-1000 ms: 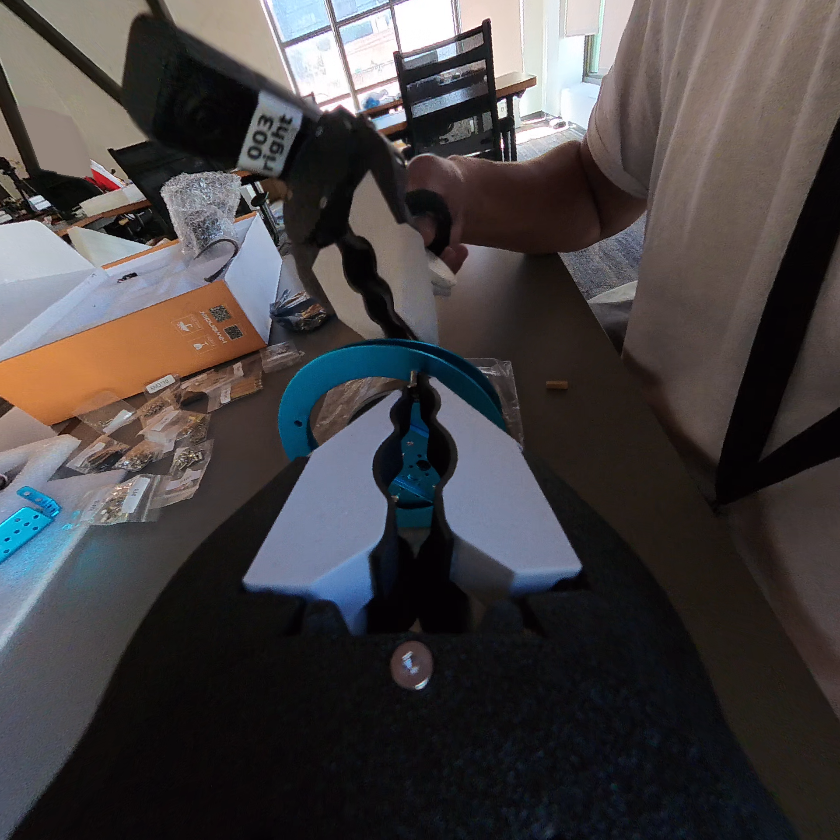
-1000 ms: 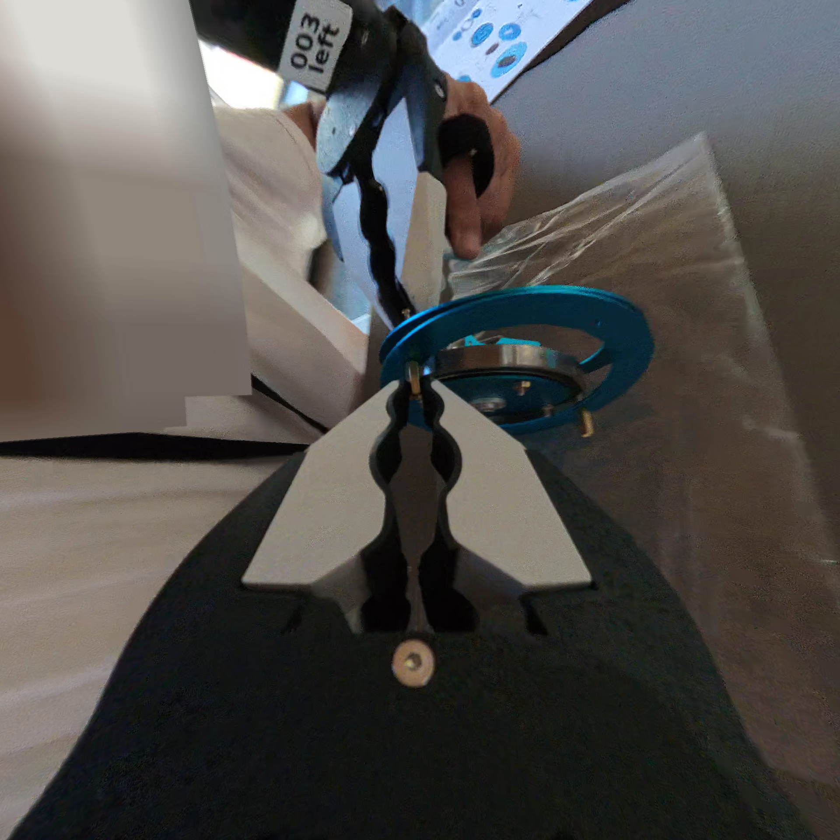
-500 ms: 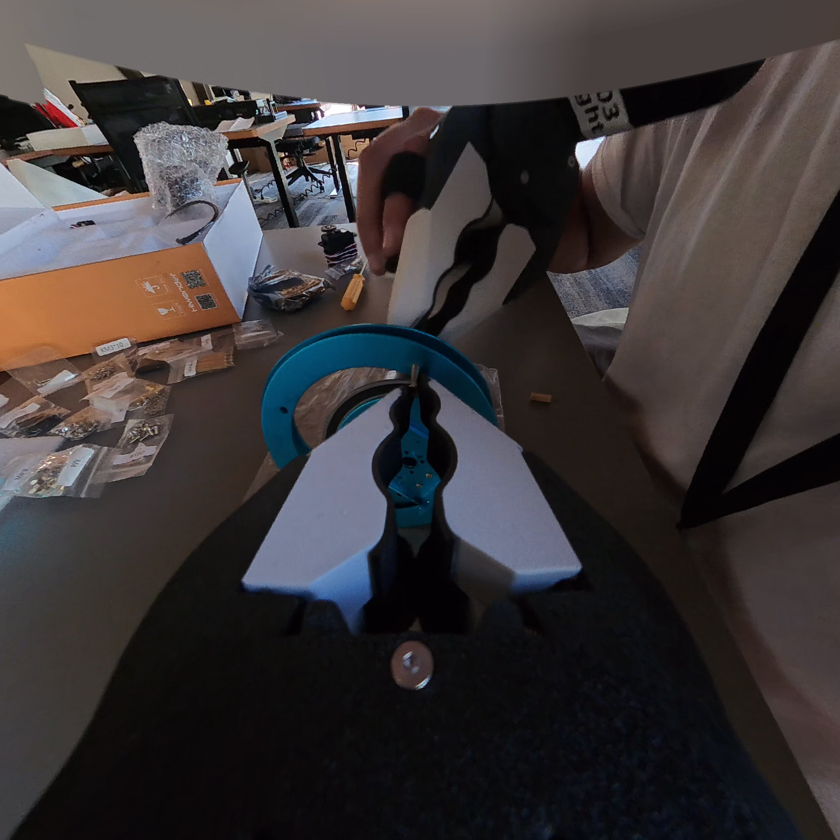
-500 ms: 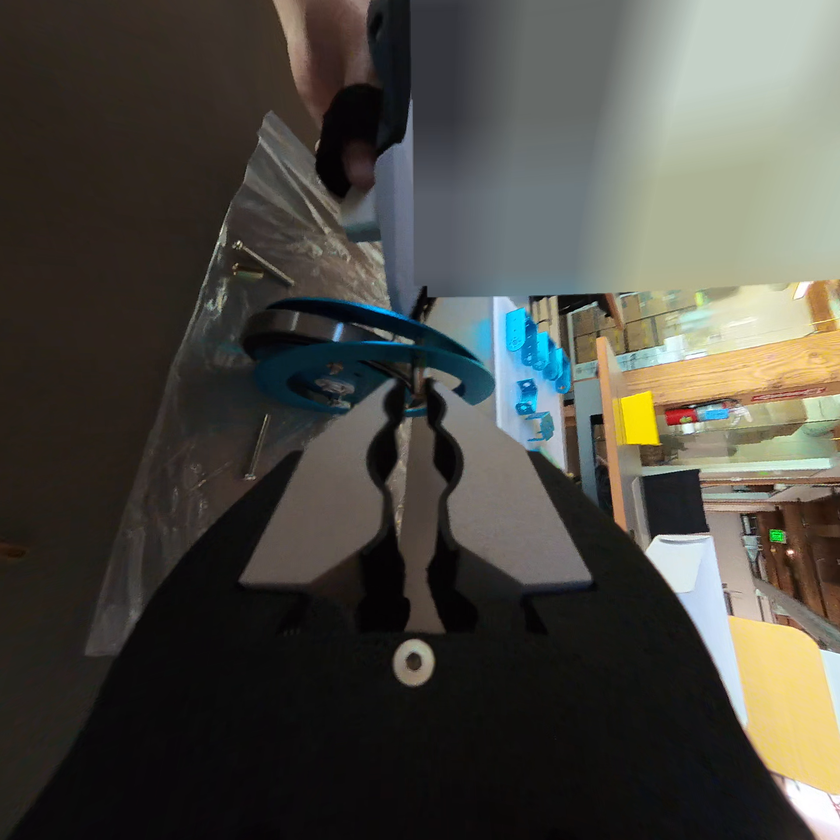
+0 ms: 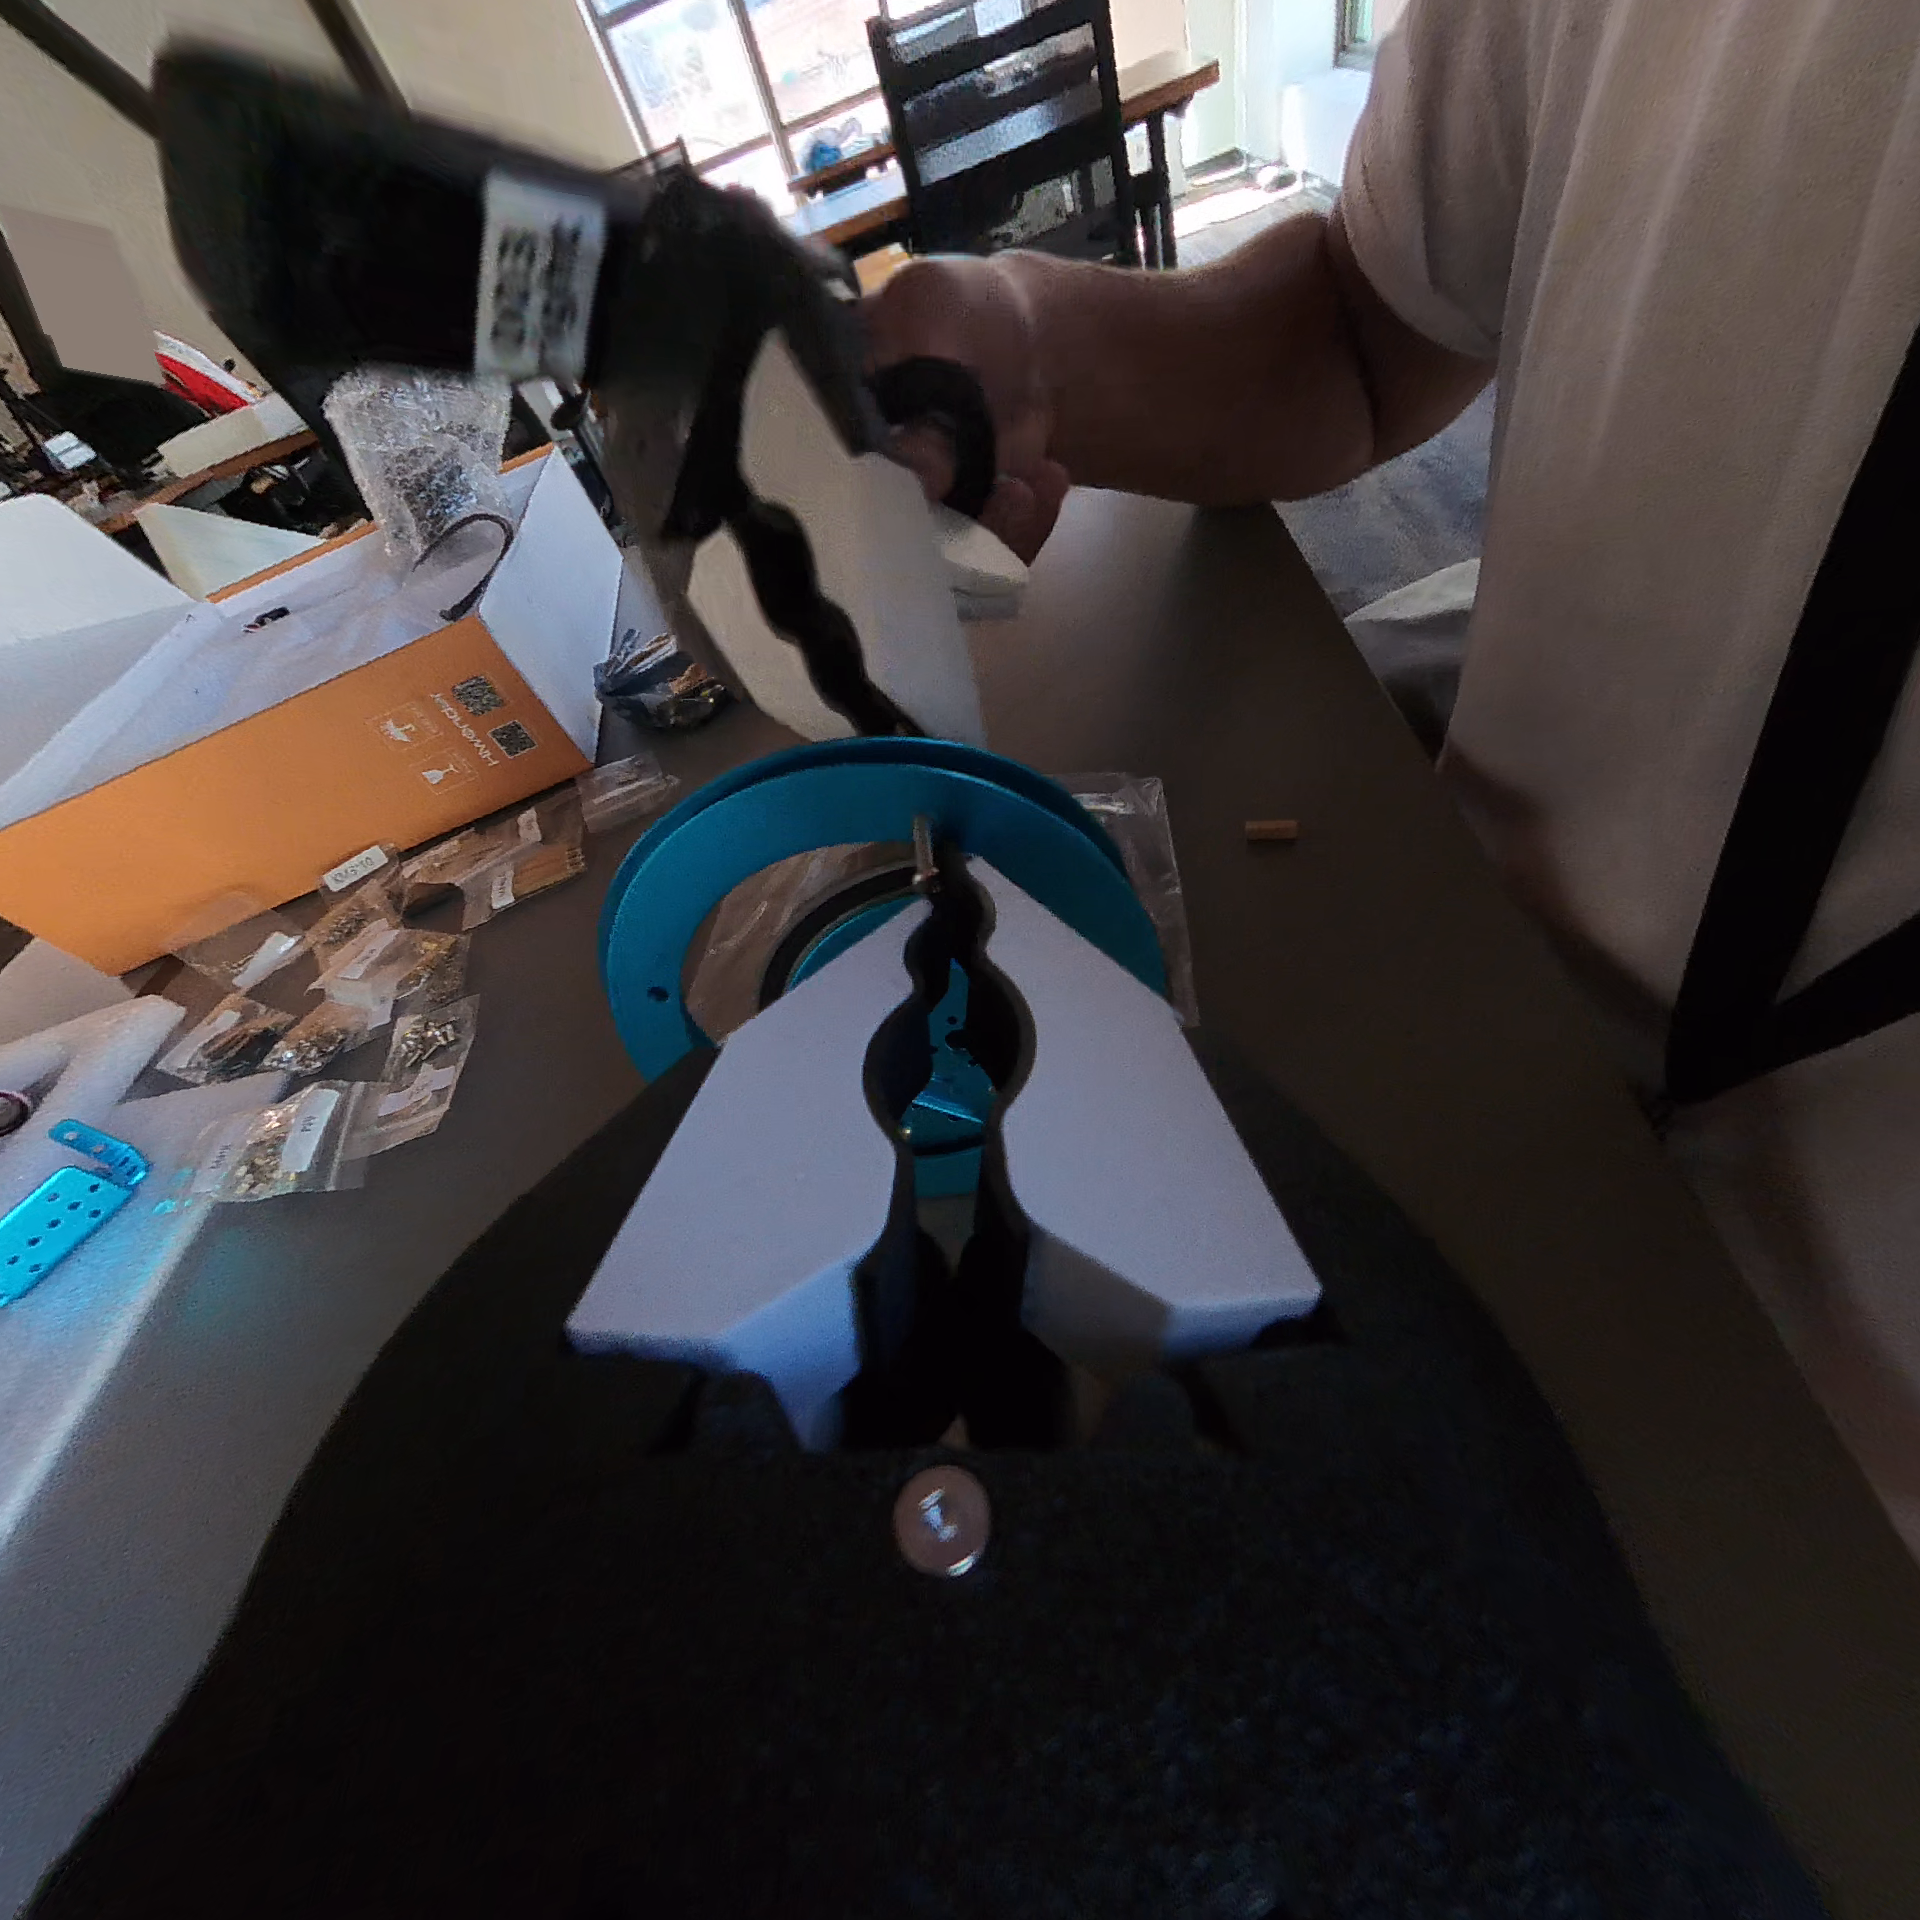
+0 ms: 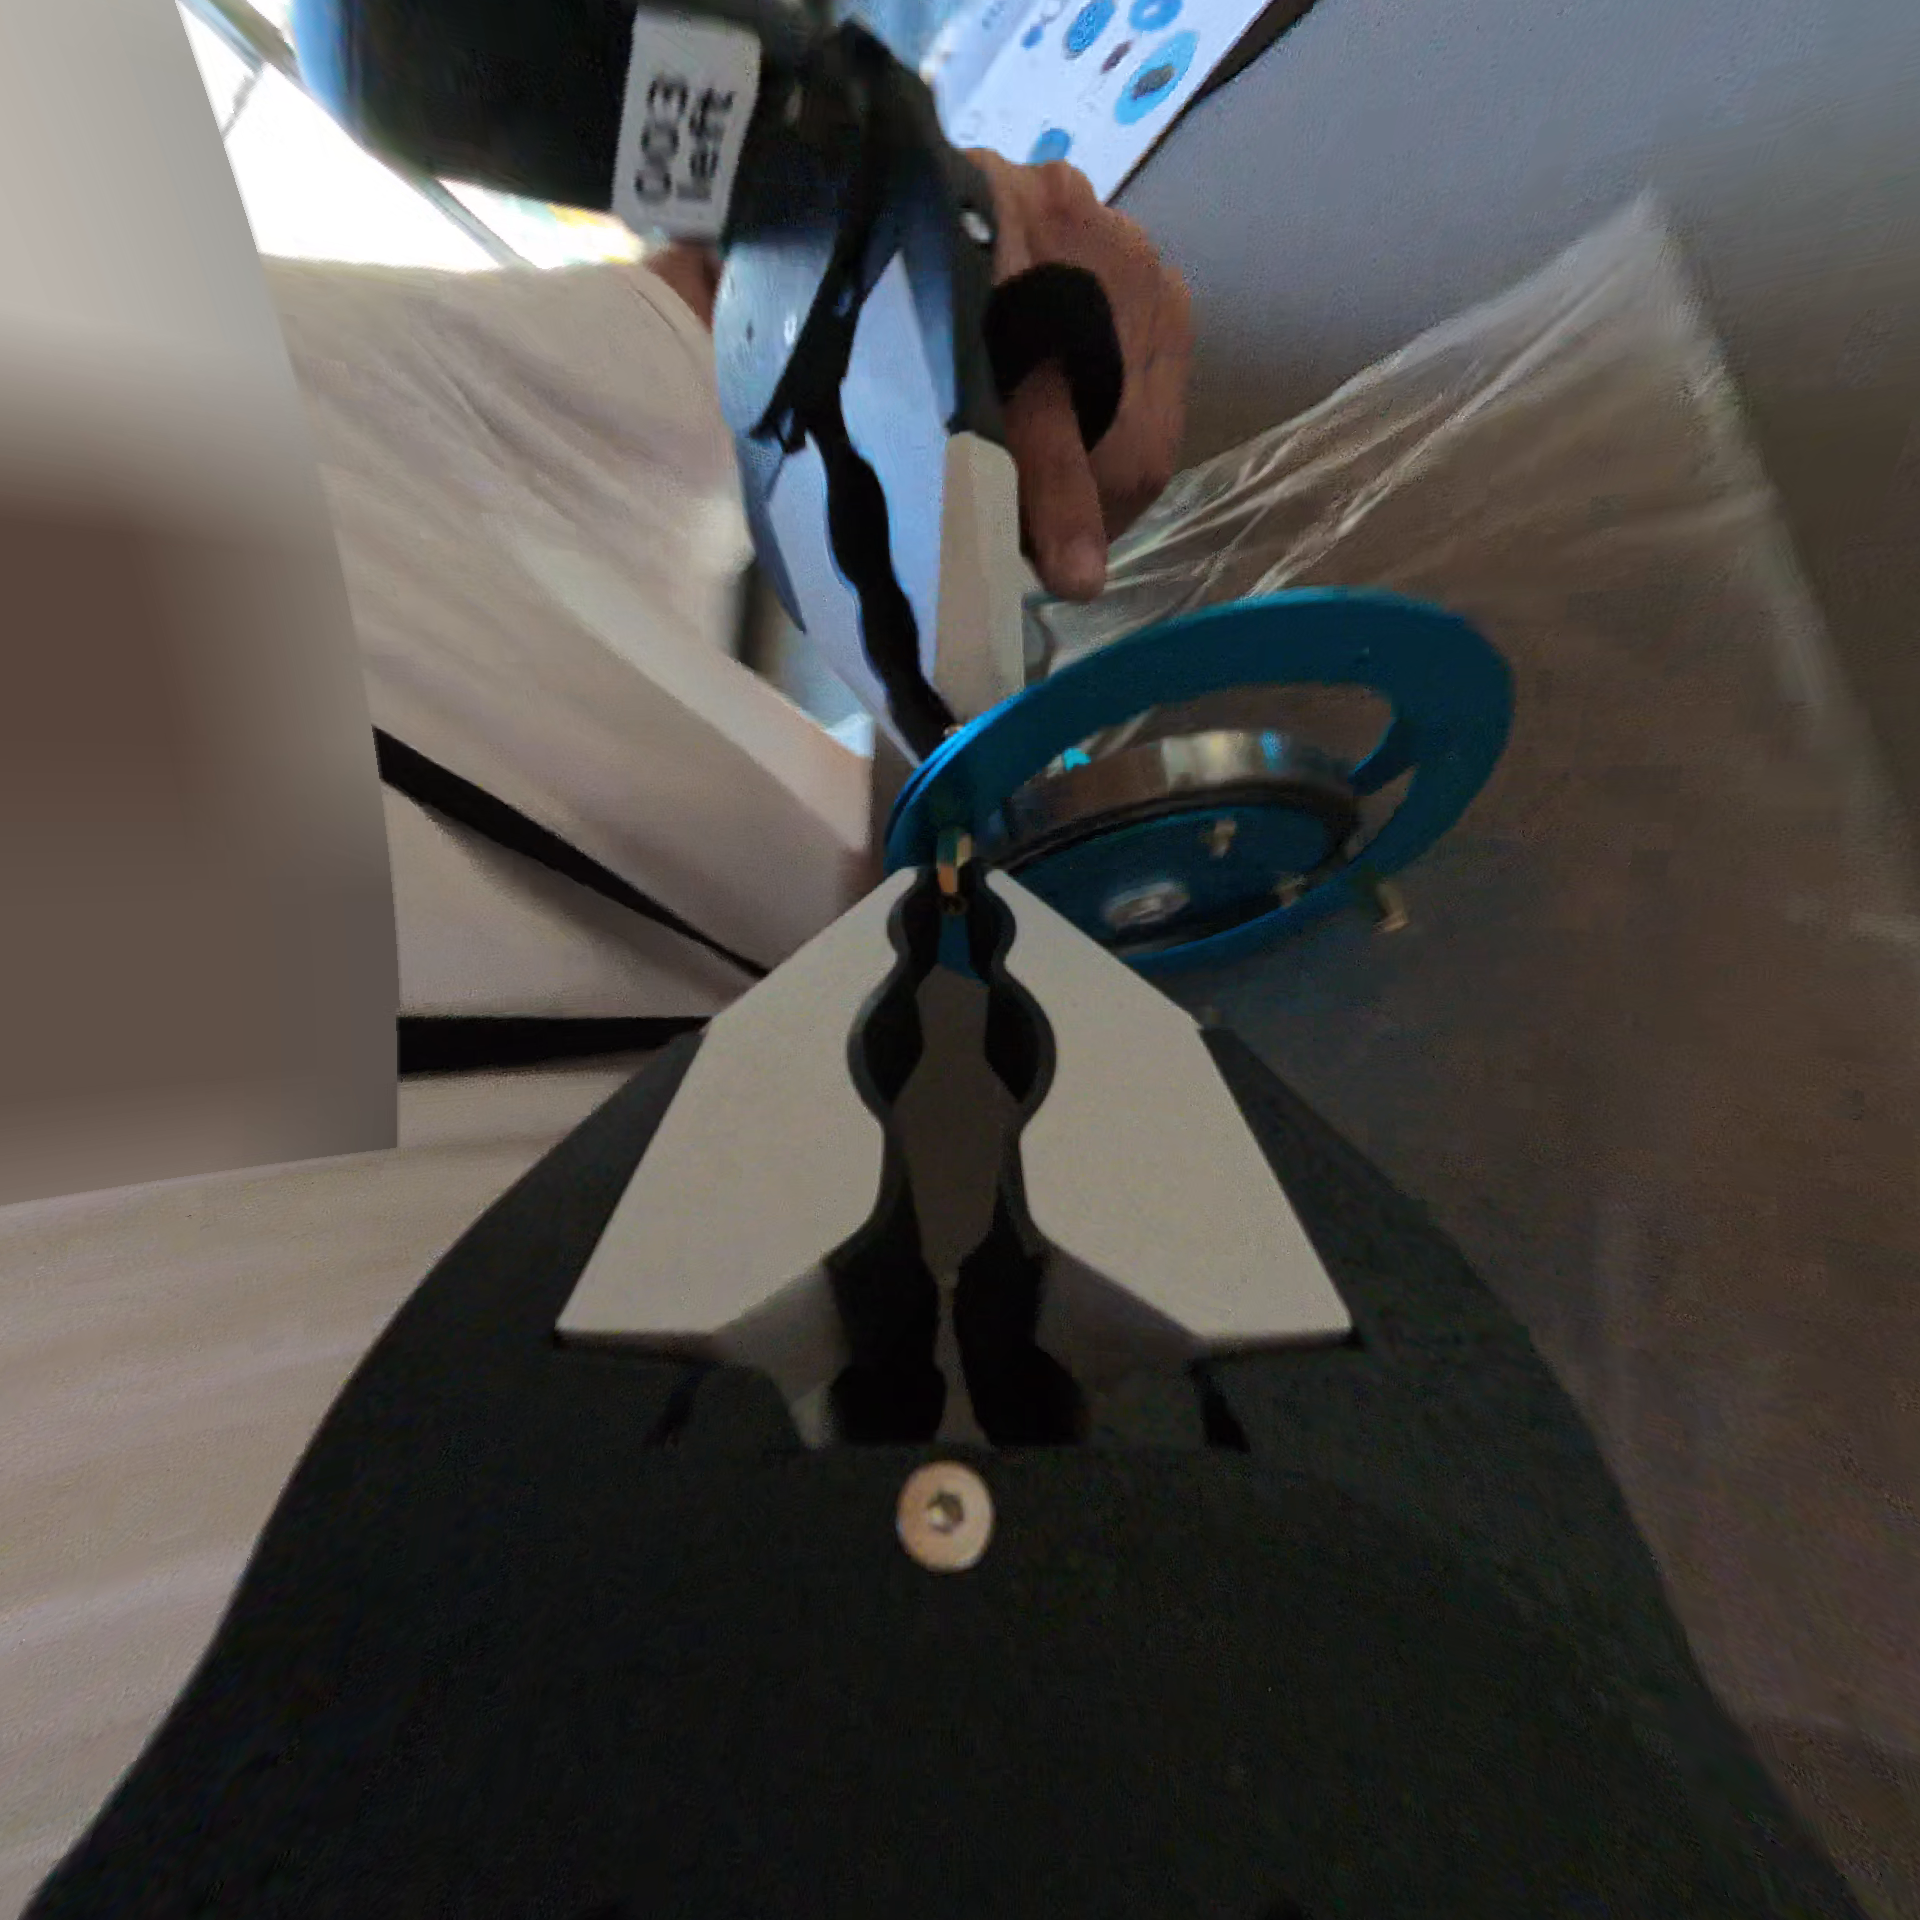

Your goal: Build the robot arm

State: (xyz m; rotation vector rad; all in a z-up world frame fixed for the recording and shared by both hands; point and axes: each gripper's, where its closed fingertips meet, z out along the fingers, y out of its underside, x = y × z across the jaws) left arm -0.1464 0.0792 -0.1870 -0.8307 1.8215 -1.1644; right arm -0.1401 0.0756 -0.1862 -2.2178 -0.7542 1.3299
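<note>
Both hand-held grippers pinch opposite edges of the flat blue metal ring assembly [image 5: 727,883]: the left hand-held gripper [image 5: 940,883] clamped on its near rim, the right hand-held gripper [image 6: 951,883] closed on the far rim, keeping it steady above the grey bench [image 5: 1299,1039] and clear plastic bag [image 6: 1507,468].

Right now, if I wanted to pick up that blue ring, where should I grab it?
Probably the flat outer rim of the blue ring, pinched from the edge, as the left gripper and right gripper do now. It is thin and wide, so fingers close across its thickness. Avoid the metal middle part.
</note>
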